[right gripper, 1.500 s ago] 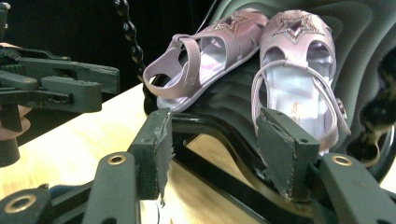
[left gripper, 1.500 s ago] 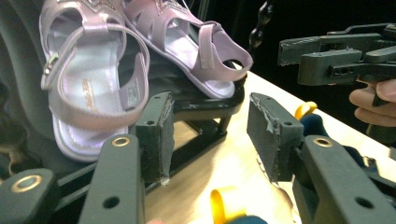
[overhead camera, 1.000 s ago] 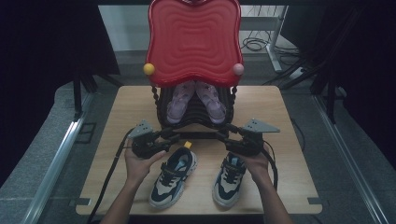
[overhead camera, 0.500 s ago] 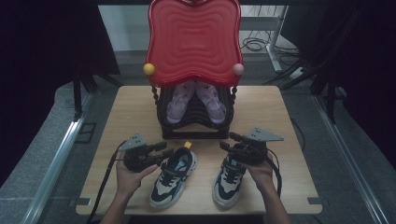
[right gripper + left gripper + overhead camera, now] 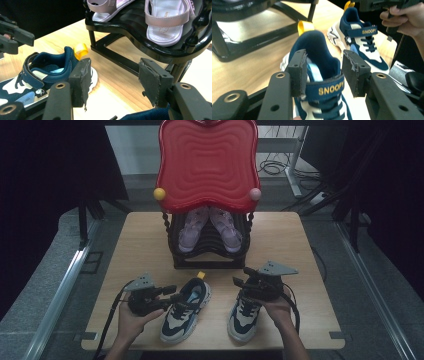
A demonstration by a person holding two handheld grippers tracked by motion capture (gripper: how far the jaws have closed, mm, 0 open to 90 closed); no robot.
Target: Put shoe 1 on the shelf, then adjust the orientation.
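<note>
A pair of navy, white and blue "SNOOPY" sneakers stands near the table's front edge. My left gripper (image 5: 172, 293) reaches from the left at the left sneaker (image 5: 186, 309). In the left gripper view, my left gripper (image 5: 327, 72) straddles that sneaker's collar (image 5: 319, 47) above the strap. Its jaws have just been closing, and the pads (image 5: 298, 72) sit close beside the collar without visibly pressing. My right gripper (image 5: 243, 276) hovers open over the right sneaker (image 5: 243, 317), with nothing between the jaws of my right gripper (image 5: 113, 80). The other sneaker (image 5: 45, 70) shows at the left of that view.
A black shoe rack (image 5: 207, 262) with a red wavy top (image 5: 207, 162) stands mid-table and holds pale pink sandals (image 5: 192, 227). Its lower bar (image 5: 117, 58) runs just ahead of my right jaws. Bare wood lies left and right of the rack.
My left gripper has come down and back from beside the rack to the left sneaker, and now straddles its collar. The right gripper has hardly shifted.
</note>
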